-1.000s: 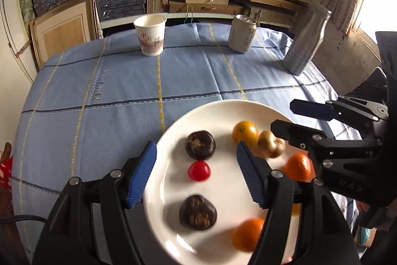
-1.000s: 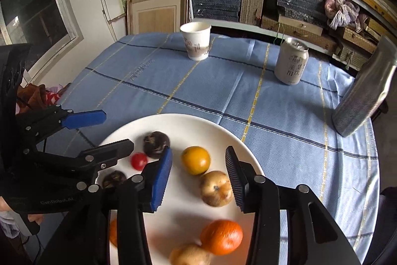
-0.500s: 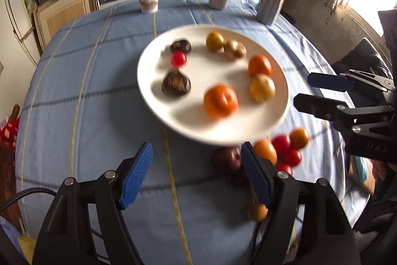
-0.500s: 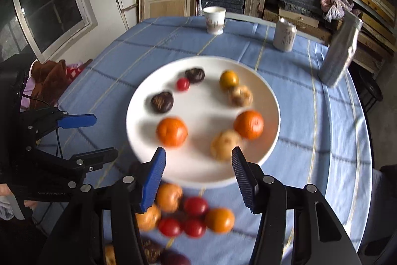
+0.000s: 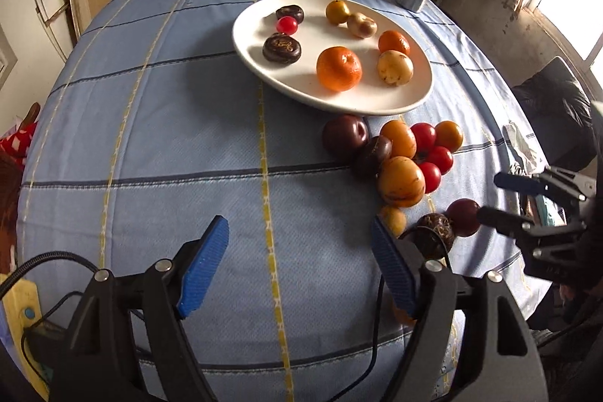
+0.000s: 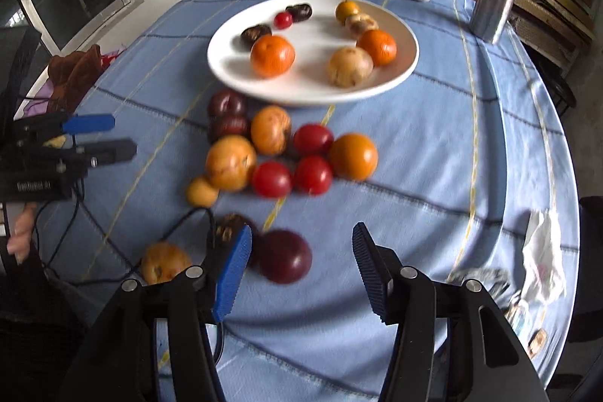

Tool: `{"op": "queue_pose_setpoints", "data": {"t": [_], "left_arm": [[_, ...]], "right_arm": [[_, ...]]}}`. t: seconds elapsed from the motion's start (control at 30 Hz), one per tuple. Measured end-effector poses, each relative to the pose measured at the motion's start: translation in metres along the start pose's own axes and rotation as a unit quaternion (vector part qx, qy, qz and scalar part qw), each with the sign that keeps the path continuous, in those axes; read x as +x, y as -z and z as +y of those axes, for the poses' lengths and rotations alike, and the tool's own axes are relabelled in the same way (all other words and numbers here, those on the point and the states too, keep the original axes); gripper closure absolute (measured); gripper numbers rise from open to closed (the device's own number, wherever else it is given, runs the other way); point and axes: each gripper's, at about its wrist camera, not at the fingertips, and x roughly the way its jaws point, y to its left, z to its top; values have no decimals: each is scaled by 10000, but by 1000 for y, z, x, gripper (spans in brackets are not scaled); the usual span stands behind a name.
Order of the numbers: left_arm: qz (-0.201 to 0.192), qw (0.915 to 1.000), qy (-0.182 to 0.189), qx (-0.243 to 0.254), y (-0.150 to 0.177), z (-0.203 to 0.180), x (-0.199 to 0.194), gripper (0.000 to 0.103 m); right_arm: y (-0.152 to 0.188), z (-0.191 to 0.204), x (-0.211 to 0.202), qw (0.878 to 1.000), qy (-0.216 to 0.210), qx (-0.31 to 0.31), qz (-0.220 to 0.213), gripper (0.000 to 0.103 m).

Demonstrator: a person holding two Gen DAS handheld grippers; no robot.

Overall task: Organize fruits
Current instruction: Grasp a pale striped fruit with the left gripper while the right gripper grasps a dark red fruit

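The left gripper (image 5: 299, 266) with its blue ridged pads is standing wide and has just been opening a bit more. Nothing is sitting between its jaws, only the blue checked tablecloth (image 5: 150, 138). The right gripper (image 6: 301, 270) is standing partly open, not as wide, and it is empty too. A round dark purple plum (image 6: 285, 256) is lying just in front of its jaws, a little toward the left pad, but the pads are not touching it.

Next to the plum, a brown wrinkly fruit (image 6: 230, 226) and a speckled yellow fruit (image 6: 165, 262) are waiting near the table edge. Farther out, a heap of loose fruits (image 6: 286, 153), red tomatoes, yellow-orange ones and dark ones, is crowding together on the cloth, just beside the big white round plate (image 6: 409, 57).

The plate is already holding some fruit: two oranges, two pale yellow ones, a small yellow one, two dark ones and a little red tomato. So I think the job is only part done. More than ten fruits are still lying off the plate, and the plum looks like the easiest one to grab next.
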Motion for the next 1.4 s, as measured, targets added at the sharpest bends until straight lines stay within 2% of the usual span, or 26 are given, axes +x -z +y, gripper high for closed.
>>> {"op": "queue_pose_setpoints", "data": {"t": [0.3,0.7,0.87,0.97,1.17,1.4], "left_arm": [[-22,10000,-35,11,14,-2,-12,25],[126,9989,-59,457,43,-27,-18,25],[195,9967,151,778,53,-46,-18,25],[272,9934,335,1062,55,-63,-14,25],[376,9882,740,1289,54,-86,-1,25],[502,9846,1173,1197,49,-95,13,26]], "right_arm": [[18,-8,0,9999,-91,96,102,47],[10,-8,22,9990,-356,-24,256,47],[9,-9,33,9978,-562,-20,343,47],[9,-12,30,9964,-798,-12,280,65],[13,-24,10,9979,-643,50,102,65],[24,-45,-1,9984,-464,309,80,65]]}}
